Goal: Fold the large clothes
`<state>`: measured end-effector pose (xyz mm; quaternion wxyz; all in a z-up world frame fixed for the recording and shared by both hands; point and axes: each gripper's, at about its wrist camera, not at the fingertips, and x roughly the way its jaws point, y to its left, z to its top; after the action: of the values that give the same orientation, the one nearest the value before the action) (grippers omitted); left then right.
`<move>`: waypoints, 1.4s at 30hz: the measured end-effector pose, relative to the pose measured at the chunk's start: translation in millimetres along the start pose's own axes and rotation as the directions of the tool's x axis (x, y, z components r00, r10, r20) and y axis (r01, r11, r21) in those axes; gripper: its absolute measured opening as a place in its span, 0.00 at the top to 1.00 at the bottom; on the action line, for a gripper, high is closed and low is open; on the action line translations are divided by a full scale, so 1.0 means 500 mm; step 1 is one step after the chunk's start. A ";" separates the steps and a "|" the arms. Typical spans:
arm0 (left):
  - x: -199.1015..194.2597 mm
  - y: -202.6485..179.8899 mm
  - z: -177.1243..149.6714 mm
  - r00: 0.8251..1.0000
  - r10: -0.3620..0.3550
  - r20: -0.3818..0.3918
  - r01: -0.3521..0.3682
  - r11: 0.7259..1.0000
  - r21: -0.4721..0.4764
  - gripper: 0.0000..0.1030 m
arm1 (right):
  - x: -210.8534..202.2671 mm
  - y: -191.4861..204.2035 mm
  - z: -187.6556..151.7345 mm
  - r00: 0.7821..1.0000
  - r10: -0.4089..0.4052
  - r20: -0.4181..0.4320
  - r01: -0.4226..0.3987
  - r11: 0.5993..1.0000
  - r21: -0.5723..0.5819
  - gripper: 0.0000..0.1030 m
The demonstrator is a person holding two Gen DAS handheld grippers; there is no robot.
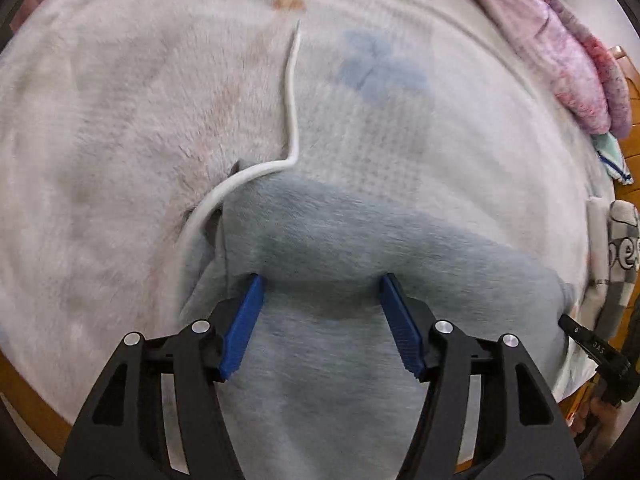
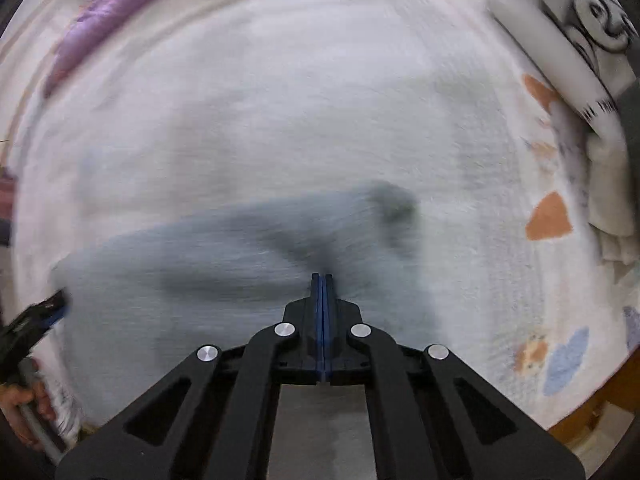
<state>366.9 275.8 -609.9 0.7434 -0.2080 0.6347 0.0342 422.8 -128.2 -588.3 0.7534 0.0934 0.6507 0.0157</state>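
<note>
Blue pads of the left gripper (image 1: 320, 284) stand spread over the grey fleece garment (image 1: 340, 232), gripping nothing. At three o'clock, the right gripper (image 2: 322, 278) is pressed together, seemingly pinching a fold. Soft, light, floppy: probably best held along edges.

Your right wrist view is smeared with blur, so you can't tell if the closed right gripper (image 2: 322, 277) pinches the grey fleece garment (image 2: 192, 264) or only touches it. In your left wrist view the garment (image 1: 340, 240) runs under the picture's bottom edge, and the white cord (image 1: 256, 171) slips out of sight beneath it. The pink fluffy cloth (image 1: 560, 52) and the checked grey blanket (image 1: 620, 256) are cut off at the right edge.
</note>
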 end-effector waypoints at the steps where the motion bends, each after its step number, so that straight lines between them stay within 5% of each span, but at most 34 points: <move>1: 0.003 -0.003 0.003 1.000 0.008 -0.002 -0.008 1.000 0.010 0.39 | 0.011 -0.010 -0.003 1.000 0.017 -0.004 -0.017 0.999 0.028 1.00; 7: -0.008 0.001 0.010 1.000 -0.018 -0.012 0.019 0.999 0.033 0.39 | -0.019 0.028 -0.011 0.997 -0.060 0.044 0.062 0.997 -0.035 1.00; 11: -0.076 0.002 -0.040 0.999 -0.005 0.040 0.001 0.995 0.097 0.34 | -0.110 0.052 -0.083 0.996 -0.001 0.088 0.006 0.998 -0.055 0.98; 16: -0.087 0.035 -0.179 0.999 0.004 -0.035 -0.001 0.995 0.095 0.34 | -0.088 0.045 -0.190 1.000 0.017 -0.023 -0.017 1.000 -0.010 0.98; 21: -0.038 0.107 -0.242 0.994 0.013 -0.107 -0.011 1.000 0.017 0.33 | 0.010 0.001 -0.257 0.992 -0.028 -0.126 0.029 1.000 0.008 1.00; 27: -0.017 0.111 -0.220 0.993 -0.004 -0.118 0.009 0.999 0.045 0.25 | -0.022 0.039 -0.225 0.987 -0.088 -0.135 0.081 0.995 -0.053 0.98; 34: -0.070 0.173 -0.230 0.989 -0.119 -0.084 0.111 0.990 -0.089 0.25 | -0.128 0.233 -0.124 0.994 0.099 0.046 -0.084 0.961 -0.265 0.98; 38: -0.079 0.219 -0.237 0.982 -0.169 -0.081 0.152 0.970 -0.188 0.25 | -0.087 0.334 -0.070 0.994 0.095 0.061 -0.064 0.919 -0.390 0.98; 42: -0.077 0.252 -0.268 0.976 -0.206 -0.075 0.180 0.949 -0.257 0.25 | 0.003 0.347 -0.054 0.999 0.025 -0.026 -0.033 0.931 -0.362 0.98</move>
<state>195.2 351.5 -621.2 0.6780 -0.3622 0.6389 0.0302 413.6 45.8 -565.5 0.7507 -0.0378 0.6429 0.1476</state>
